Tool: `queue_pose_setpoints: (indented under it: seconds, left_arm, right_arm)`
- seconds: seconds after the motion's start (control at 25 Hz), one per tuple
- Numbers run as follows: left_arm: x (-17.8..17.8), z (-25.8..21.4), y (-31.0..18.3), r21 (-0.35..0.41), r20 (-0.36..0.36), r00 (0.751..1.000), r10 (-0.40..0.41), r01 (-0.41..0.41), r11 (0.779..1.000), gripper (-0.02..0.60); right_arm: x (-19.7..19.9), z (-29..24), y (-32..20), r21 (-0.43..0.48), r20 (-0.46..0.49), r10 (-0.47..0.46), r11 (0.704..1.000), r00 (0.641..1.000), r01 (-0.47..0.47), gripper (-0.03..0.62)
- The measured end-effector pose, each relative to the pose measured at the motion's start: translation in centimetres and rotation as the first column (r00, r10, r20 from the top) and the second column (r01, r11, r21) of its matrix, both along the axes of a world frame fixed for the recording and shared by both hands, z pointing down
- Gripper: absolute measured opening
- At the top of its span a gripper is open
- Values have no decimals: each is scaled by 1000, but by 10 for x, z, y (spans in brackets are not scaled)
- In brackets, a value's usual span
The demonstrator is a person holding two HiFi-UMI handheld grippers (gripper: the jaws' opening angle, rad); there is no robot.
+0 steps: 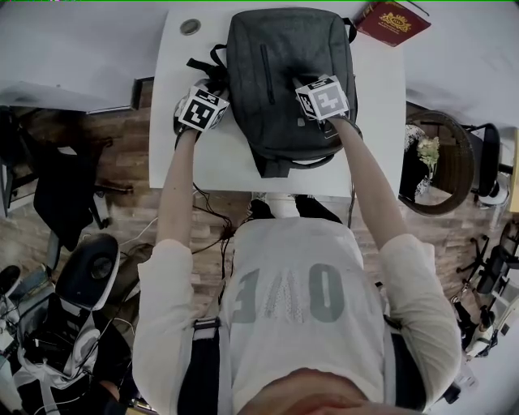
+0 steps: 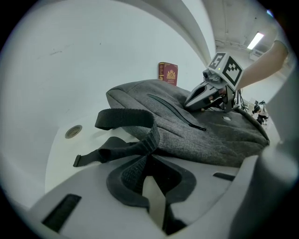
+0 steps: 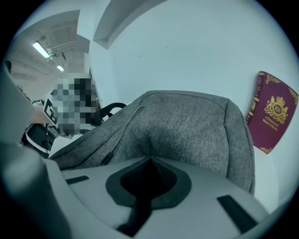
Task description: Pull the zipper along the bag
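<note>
White tabletop (image 1: 212, 159), grey bag (image 1: 285, 57) on it: your left claw (image 2: 148, 159) is clamped on its strap (image 2: 125, 118), right claw (image 3: 150, 161) pinches bag fabric.

1 overhead, 2 close-ups, common bag (image 1: 284, 81)

The bag (image 1: 288, 73) is heathered charcoal grey, its strap (image 2: 124, 119) black webbing. The table (image 1: 203, 154) is plain white. The book (image 1: 393, 20) is dark red with a gold crest. The 2 marker cubes (image 1: 203, 108) (image 1: 322, 97) carry black-and-white squares. The shirt (image 1: 288, 292) is white with grey letters; the floor (image 1: 122, 146) looks brown, wood-grained.
</note>
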State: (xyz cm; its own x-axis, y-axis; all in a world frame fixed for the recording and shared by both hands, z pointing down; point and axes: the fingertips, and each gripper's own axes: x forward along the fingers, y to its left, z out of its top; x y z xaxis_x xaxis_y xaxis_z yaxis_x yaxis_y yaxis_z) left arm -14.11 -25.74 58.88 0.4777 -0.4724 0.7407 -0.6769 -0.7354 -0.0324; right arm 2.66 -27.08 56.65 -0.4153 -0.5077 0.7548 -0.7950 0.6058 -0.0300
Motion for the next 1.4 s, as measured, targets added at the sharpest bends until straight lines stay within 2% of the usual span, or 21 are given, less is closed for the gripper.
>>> queue_pose_setpoints:
  seconds: [0.24,0.36,0.56,0.76,0.96,1.12,1.4]
  left_arm:
    - [0,-7,0,63,31,999,39,-41,997,25]
    - [-4,-5,8,40,46,995,84,-86,996,25]
    - [-2,-2,27,0,104,975,194,-195,981,25]
    - [-3,-1,30,-5,107,978,181,-182,983,25]
    - [-1,1,47,-24,118,969,218,-217,976,25]
    - [-2,0,57,-26,95,977,192,-191,981,26]
    - [1,-4,72,-38,110,976,190,-186,982,26]
  right_arm:
    - [0,0,-1,-1,0,2,1000,1000,-2,25]
    - [0,1,0,-4,-1,1,1000,1000,-1,25]
    - [0,1,0,-5,-3,-5,1000,1000,5,25]
    - [1,2,0,-6,0,-3,1000,1000,3,25]
    - [-1,0,0,-5,1,-6,1000,1000,6,25]
    - [0,0,-1,1,-1,-6,1000,1000,6,25]
    - [3,1,1,-4,-4,0,1000,1000,0,25]
